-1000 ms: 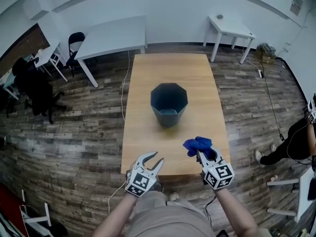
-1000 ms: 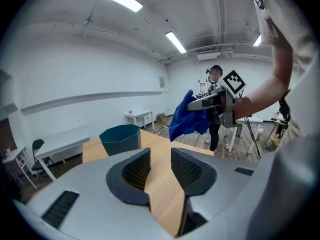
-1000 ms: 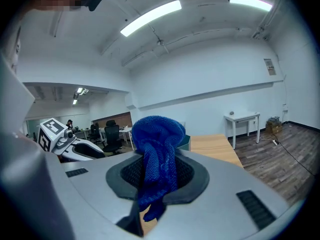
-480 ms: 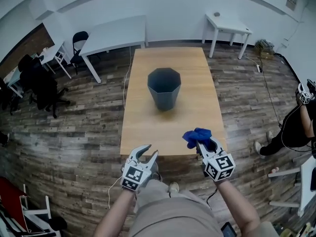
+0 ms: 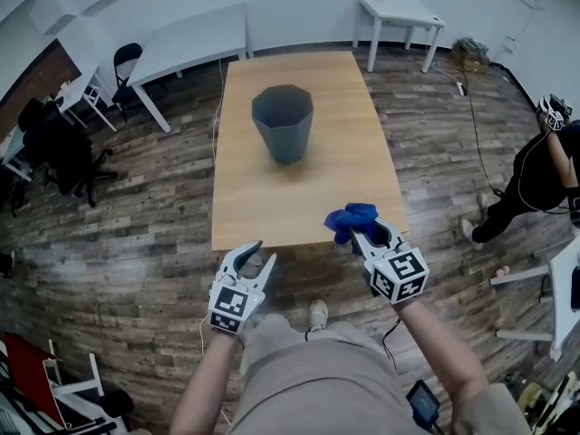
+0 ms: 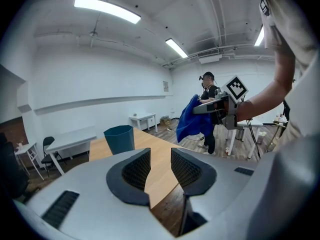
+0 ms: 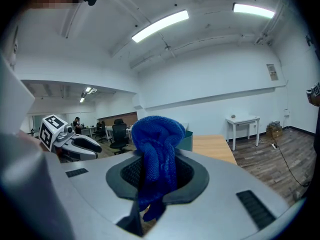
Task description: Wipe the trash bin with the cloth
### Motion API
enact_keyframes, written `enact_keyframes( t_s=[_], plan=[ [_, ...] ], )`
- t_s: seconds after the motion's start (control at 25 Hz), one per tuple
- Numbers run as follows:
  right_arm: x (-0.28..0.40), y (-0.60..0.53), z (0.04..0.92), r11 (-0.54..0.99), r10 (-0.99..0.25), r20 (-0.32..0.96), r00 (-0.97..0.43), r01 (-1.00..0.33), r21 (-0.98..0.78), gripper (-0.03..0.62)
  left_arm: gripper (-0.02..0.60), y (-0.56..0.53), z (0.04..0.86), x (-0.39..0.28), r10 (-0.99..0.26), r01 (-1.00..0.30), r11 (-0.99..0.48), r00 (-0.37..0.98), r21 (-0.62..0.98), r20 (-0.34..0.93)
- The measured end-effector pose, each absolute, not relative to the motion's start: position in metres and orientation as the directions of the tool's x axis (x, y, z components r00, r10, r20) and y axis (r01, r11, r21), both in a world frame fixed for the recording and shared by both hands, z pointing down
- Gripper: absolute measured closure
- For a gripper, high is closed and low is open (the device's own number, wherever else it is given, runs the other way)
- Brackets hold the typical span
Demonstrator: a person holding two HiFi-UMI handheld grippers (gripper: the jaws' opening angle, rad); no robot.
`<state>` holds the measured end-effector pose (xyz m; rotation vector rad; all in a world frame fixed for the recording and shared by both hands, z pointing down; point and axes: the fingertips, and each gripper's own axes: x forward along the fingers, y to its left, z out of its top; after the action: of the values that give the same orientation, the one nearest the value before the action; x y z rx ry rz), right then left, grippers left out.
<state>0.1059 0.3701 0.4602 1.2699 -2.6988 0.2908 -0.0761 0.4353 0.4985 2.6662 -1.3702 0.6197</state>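
— Right hand-held gripper (image 5: 365, 234): what has it got?
— Its jaws are clenched on the blue cloth (image 5: 350, 221), which bunches up above them. The left hand-held gripper (image 5: 257, 257) is released, with its jaws apart and nothing between them.
— And the trash bin (image 5: 283, 122)?
— It's upright on the table (image 5: 299, 202), well ahead of both and touched by neither. Both sit back around the table's near edge.
— So how far along?
— The cloth is in hand, I'd say. The approach and all the wiping remain.
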Motion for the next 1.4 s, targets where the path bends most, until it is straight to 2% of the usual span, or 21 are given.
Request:
enact_keyframes(
  t_s=[0.36, 0.56, 0.8, 1.12, 1.4],
  plan=[
    [0.058, 0.402, 0.460, 0.624, -0.736, 0.260, -0.625, -0.775, -0.097, 0.517, 0.443, 0.467, 0.503, -0.108, -0.725, -0.749, -0.648, 0.552, -0.137, 0.413],
    [0.044, 0.410, 0.456, 0.625, -0.736, 0.257, -0.626, -0.775, -0.099, 0.517, 0.443, 0.475, 0.496, -0.109, -0.714, -0.738, -0.662, 0.568, -0.130, 0.409],
    [-0.006, 0.443, 0.453, 0.642, -0.730, 0.248, -0.638, -0.763, -0.072, 0.517, 0.443, 0.503, 0.498, -0.146, -0.706, -0.730, -0.673, 0.587, -0.117, 0.397],
    [0.008, 0.470, 0.476, 0.576, -0.768, 0.274, -0.579, -0.811, -0.103, 0.517, 0.443, 0.524, 0.526, -0.146, -0.660, -0.688, -0.717, 0.620, -0.109, 0.424],
    [0.026, 0.470, 0.478, 0.592, -0.757, 0.265, -0.597, -0.798, -0.108, 0.517, 0.443, 0.514, 0.536, -0.156, -0.704, -0.753, -0.654, 0.567, -0.078, 0.427]
  ],
)
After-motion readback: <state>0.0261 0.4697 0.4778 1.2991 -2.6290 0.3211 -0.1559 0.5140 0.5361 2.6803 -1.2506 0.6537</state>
